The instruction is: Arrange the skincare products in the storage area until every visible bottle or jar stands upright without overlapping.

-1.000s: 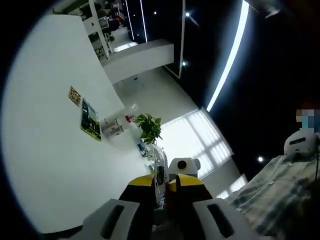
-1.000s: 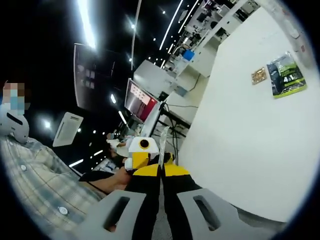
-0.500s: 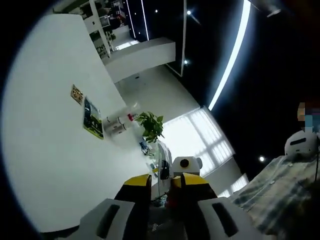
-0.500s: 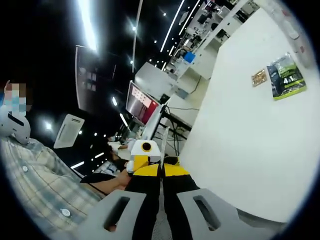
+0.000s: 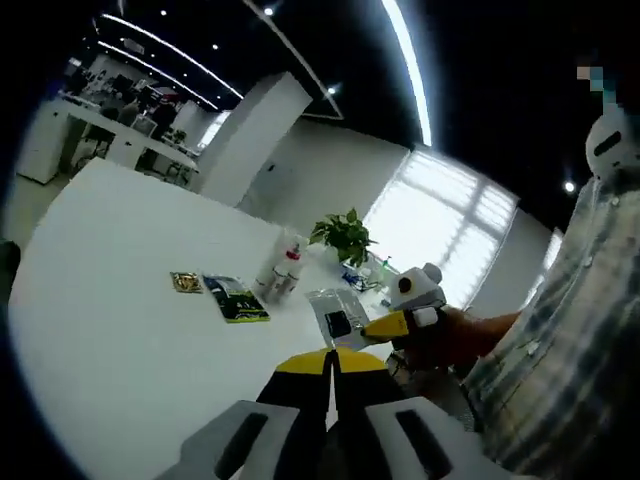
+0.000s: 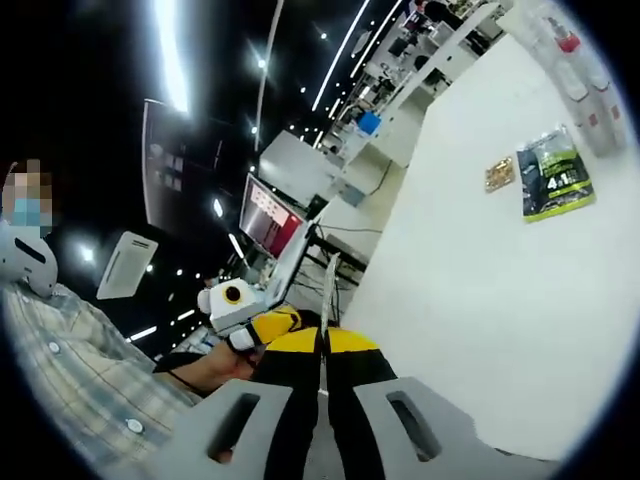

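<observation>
Your left gripper view looked out past its fingers (image 5: 300,365) across the white table (image 5: 120,340), your right gripper view faced it from well back, tilted, and both shared the green packet (image 5: 238,299) (image 6: 553,181).

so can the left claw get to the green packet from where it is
Probably yes. Bare white table lies between the left claw and the green packet, with nothing in the way. But its jaws look shut, so they would need to open first.
</observation>
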Demonstrator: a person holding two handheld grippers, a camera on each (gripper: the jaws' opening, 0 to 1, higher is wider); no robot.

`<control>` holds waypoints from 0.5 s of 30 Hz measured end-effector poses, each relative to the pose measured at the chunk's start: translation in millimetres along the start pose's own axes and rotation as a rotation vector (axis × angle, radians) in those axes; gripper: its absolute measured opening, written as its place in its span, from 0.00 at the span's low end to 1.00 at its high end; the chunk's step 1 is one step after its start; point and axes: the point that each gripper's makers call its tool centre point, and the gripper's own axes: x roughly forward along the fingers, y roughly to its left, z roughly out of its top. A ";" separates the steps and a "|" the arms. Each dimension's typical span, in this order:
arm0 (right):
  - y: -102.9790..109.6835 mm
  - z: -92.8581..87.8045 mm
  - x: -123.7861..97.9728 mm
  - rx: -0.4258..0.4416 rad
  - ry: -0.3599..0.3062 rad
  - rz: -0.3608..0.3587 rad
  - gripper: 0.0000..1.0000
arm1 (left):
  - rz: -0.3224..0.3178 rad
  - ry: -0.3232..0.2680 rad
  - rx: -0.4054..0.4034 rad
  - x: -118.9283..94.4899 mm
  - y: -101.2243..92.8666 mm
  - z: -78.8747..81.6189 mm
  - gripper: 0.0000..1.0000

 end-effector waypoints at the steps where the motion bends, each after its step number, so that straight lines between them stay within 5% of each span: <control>1: -0.6 1.2 0.2 -0.003 0.001 -0.002 0.01 | 0.054 0.049 0.025 -2.6 4.9 -6.9 0.01; 3: -5.4 3.9 0.5 -0.011 0.009 -0.014 0.01 | 0.152 0.123 0.066 -4.8 13.4 -17.7 0.06; 10: -19.4 14.5 1.4 0.004 0.021 -0.047 0.01 | 0.282 0.324 0.397 -8.7 29.2 -55.5 0.09; 13: -24.5 20.7 1.6 0.011 0.021 -0.059 0.01 | 0.289 0.301 0.405 -3.2 27.2 -64.6 0.09; 14: -26.5 21.8 1.9 0.013 0.023 -0.064 0.01 | 0.310 0.361 0.477 -5.0 31.9 -69.0 0.09; 15: -28.5 22.7 2.3 0.013 0.027 -0.070 0.01 | 0.322 0.344 0.505 -2.1 33.3 -65.3 0.09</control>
